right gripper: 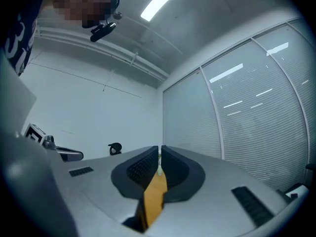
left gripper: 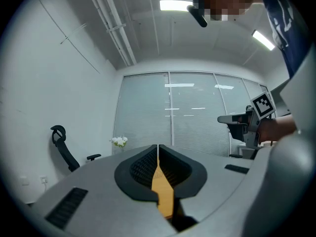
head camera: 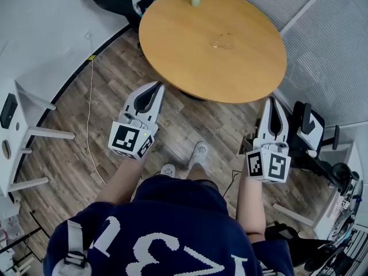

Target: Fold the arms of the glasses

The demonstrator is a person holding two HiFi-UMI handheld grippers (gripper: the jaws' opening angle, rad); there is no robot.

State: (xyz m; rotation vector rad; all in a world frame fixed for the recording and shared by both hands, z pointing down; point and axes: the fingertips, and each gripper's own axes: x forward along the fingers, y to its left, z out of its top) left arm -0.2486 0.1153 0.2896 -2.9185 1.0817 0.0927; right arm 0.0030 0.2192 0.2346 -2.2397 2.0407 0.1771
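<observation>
Clear plastic, faint against the wood: the glasses [head camera: 223, 41] lie near the middle of the round surface [head camera: 172, 50], well apart from both grippers. Best done with one gripper steadying the frame while the other swings an arm inward gently. Left gripper [head camera: 156, 86] and right gripper [head camera: 270, 100]: jaws together, nothing held, near the surface's edge.

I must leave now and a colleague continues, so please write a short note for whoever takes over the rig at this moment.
Left hand-held gripper: shut, empty.
Right hand-held gripper: shut, empty.
Both are near the round table's edge, away from the glasses.
Glasses: lying on the table; arms too faint to judge.
Done: nothing visibly.
Left: reach the glasses, fold both arms.
</observation>
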